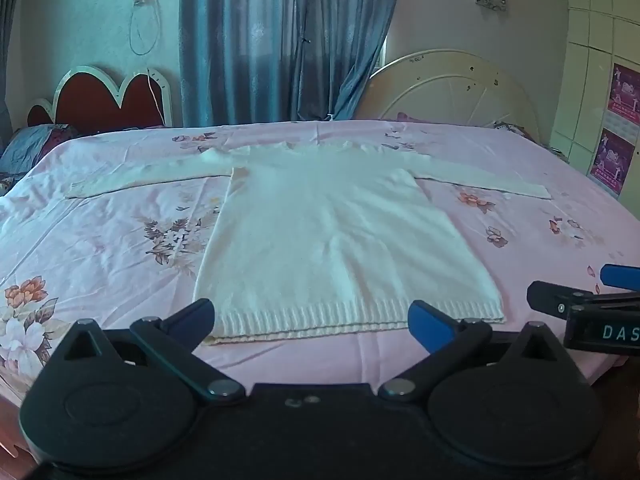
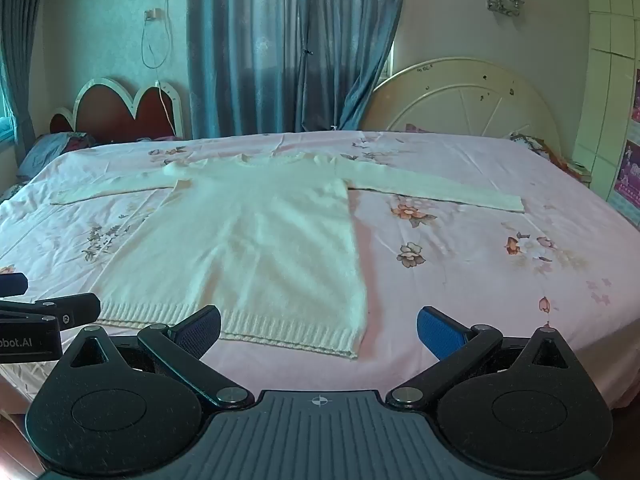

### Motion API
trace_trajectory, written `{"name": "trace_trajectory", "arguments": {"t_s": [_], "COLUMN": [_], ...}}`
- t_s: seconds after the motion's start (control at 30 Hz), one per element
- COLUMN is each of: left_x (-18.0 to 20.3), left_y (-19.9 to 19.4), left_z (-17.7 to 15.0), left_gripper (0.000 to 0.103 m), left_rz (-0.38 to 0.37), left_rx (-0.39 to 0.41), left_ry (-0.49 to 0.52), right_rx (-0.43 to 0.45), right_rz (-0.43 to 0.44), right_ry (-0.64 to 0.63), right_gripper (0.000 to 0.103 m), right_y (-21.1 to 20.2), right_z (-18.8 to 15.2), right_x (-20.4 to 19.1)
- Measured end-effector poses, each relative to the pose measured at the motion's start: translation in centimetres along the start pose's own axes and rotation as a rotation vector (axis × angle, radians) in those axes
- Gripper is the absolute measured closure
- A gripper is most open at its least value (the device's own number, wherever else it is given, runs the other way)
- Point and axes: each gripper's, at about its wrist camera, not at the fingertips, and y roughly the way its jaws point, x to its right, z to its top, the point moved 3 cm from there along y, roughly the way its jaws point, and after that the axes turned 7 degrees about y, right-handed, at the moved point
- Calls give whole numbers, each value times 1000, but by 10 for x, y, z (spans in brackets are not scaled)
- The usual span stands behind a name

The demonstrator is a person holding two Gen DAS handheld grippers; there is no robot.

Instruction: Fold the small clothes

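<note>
Blue-padded left gripper [image 1: 312, 322] and right gripper [image 2: 318, 330] stand spread wide, holding nothing, white sweater [image 1: 332, 232] at 12 o'clock; "DAS" reads at 3 o'clock.

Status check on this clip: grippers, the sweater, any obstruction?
Left gripper and right gripper open, empty, near hem. White knitted long-sleeved sweater flat, sleeves spread, on pink floral bedsheet. Nothing in the way.
</note>
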Motion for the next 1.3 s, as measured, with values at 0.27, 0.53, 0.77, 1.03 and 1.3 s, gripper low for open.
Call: {"name": "trace_trajectory", "arguments": {"t_s": [0.27, 0.53, 0.77, 1.03, 1.3], "left_x": [-7, -4, -4, -4, -5], "left_y": [0, -1, -1, -2, -3], "left_z": [-3, 2, 3, 4, 5], "left_gripper": [1, 1, 1, 0, 1], "left_rz": [7, 13, 16, 17, 19], "left_rx": [-1, -1, 1, 8, 10], "left_ry": [-5, 3, 9, 15, 17], "right_rx": [3, -2, -2, 6, 11], "right_rz": [7, 5, 5, 5, 6], "right_ry": [3, -1, 0, -3, -2], "right_gripper": [0, 0, 0, 0, 0], "right_y": [-1, 1, 0, 0, -1], "right_z": [1, 5, 7, 9, 8], "right_x": [-4, -5, -3, -4, -4]}}
